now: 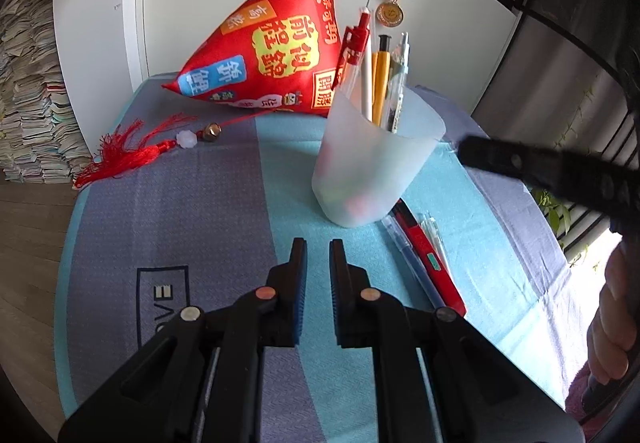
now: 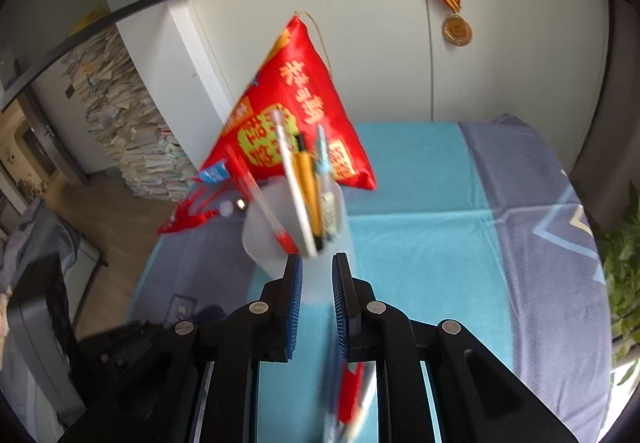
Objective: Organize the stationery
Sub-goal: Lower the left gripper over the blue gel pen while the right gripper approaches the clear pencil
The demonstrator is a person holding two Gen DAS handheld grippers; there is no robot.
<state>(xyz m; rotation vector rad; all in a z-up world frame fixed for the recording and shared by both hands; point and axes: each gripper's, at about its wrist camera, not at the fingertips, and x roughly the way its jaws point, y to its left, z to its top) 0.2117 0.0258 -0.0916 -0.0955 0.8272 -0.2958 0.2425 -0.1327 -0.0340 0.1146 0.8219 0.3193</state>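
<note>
A frosted plastic pen cup [image 1: 376,167] stands on the blue cloth and holds several pens [image 1: 380,71]. Three pens [image 1: 424,255] lie on the cloth just right of the cup: a blue one, a red one and a clear one. My left gripper [image 1: 318,243] is open and empty, low over the cloth in front of the cup. My right gripper [image 2: 316,263] is open and empty, above and just behind the cup [image 2: 296,235]; it shows as a dark finger in the left wrist view [image 1: 520,163]. The loose pens [image 2: 352,395] appear blurred below it.
A red pyramid-shaped cushion [image 1: 268,47] with a red tassel [image 1: 124,155] lies behind the cup. A medal [image 1: 390,13] hangs on the white cabinet. Stacked papers [image 1: 28,83] stand on the floor at left. A plant [image 2: 624,275] is at the right edge.
</note>
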